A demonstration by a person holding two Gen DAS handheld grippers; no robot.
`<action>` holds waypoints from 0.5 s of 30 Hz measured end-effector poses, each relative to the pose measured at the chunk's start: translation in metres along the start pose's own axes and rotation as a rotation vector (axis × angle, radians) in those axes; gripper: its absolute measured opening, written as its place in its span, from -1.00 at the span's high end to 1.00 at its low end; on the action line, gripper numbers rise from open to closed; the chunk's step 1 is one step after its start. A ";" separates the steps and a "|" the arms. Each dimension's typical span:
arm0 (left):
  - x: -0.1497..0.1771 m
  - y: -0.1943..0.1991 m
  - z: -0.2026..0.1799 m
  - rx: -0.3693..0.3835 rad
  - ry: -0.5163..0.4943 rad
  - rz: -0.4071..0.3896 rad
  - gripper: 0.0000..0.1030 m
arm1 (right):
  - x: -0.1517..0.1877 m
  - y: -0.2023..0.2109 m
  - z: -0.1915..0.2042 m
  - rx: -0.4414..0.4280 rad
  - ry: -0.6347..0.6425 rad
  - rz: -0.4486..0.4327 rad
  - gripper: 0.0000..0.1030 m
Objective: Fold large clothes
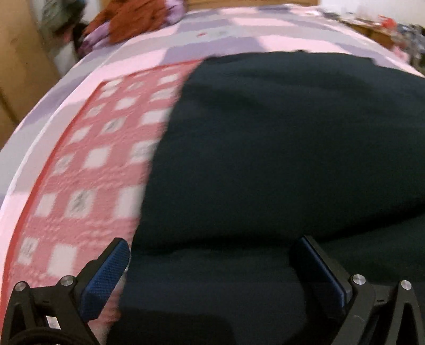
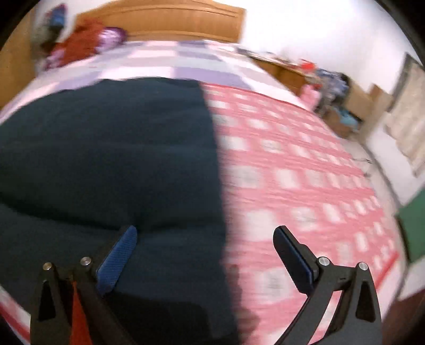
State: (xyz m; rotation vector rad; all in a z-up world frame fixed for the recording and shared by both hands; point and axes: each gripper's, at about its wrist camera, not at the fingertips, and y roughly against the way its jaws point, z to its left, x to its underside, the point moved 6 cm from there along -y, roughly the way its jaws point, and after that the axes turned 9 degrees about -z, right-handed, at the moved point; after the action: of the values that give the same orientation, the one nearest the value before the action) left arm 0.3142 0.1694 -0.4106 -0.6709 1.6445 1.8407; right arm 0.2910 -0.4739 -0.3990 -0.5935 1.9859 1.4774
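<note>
Both tools gape wide and grip nothing: the left tool (image 1: 209, 268) and right tool (image 2: 204, 254) hover over the near corners of the dark garment (image 1: 279, 148). It lies on the pink checked blanket (image 2: 305, 172) on the bed, apparently doubled over once; I'd judge further folds are left.

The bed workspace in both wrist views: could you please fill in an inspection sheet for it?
Surface: bed with a lilac checked sheet; a pink checked blanket lies over it.
Job's things: dark garment spread on the blanket, a fold ridge across its near part.
Clutter: rust and purple cloth pile at the head of the bed.
Grippers: left gripper open over the garment's left edge; right gripper open over its right edge; neither holds anything.
Cables: dark loop at the left gripper's base, too blurred to be sure.
Surroundings: wooden headboard; cluttered low furniture beside the bed.
</note>
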 end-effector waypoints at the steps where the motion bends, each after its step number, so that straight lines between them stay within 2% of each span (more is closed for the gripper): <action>1: 0.002 -0.001 0.014 -0.018 0.026 0.015 -1.00 | 0.004 -0.004 -0.016 0.028 -0.025 0.028 -0.99; 4: 0.005 0.000 0.030 -0.057 0.063 0.030 -1.00 | 0.012 -0.006 -0.045 0.113 -0.055 0.084 -0.99; 8: -0.006 0.015 0.024 -0.117 0.069 0.026 -0.98 | -0.003 0.013 -0.040 0.150 -0.015 0.052 -0.99; 10: -0.020 0.031 0.003 -0.053 0.054 -0.032 -0.98 | -0.019 0.034 -0.019 0.105 -0.019 -0.006 -0.99; 12: -0.048 0.045 -0.040 0.049 0.019 -0.115 -0.98 | -0.039 0.046 0.022 0.017 0.010 -0.083 -0.99; 14: -0.069 0.041 -0.082 0.164 0.011 -0.133 -0.98 | -0.060 0.049 0.075 -0.106 0.065 -0.126 -0.99; 15: -0.076 0.036 -0.096 0.193 0.010 -0.130 -0.98 | -0.070 0.048 0.106 -0.168 0.105 -0.132 -0.99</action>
State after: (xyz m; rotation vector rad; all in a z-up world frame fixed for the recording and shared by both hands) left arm 0.3414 0.0644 -0.3432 -0.6860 1.7162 1.5665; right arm 0.3302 -0.3577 -0.3401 -0.8736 1.8715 1.5691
